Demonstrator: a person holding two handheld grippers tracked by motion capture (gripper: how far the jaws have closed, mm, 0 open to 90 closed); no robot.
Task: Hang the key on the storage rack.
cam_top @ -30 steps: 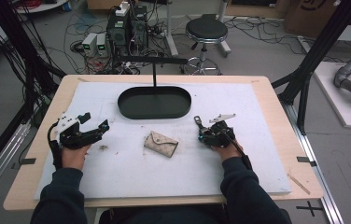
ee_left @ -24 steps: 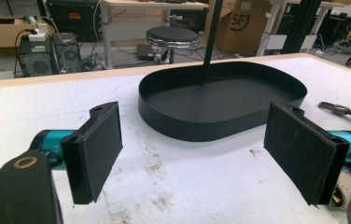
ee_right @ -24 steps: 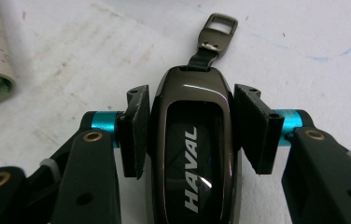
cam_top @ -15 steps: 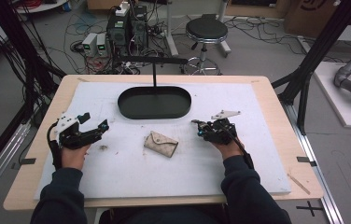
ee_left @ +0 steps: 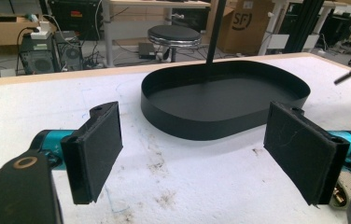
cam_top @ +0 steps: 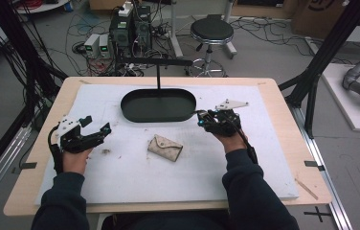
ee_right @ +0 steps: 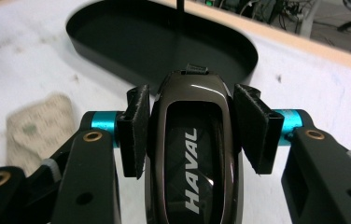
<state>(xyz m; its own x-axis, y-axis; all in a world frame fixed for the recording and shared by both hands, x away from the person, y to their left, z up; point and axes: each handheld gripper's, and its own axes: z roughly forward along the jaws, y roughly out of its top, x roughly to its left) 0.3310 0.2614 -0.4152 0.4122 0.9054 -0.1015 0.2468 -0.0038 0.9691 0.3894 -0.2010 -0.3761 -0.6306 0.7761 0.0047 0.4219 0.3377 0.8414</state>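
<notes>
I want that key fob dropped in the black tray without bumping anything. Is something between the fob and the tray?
Nothing visible. The right gripper holds the key fob just short of the black tray; only bare white mat lies between. The small pouch sits off to the side.

From above, the key fob (cam_top: 206,120) in the right hand-held gripper (cam_top: 203,120) is too small and dark to make out, and the fingers around the gripper body cover most of it. Seen along that gripper's own jaws, the fob (ee_right: 193,149) runs off the bottom edge so its lower end is cut off, and the beige pouch (ee_right: 40,128) beside it is blurred. The person's head and shoulders are cut off at the bottom of the high view.
</notes>
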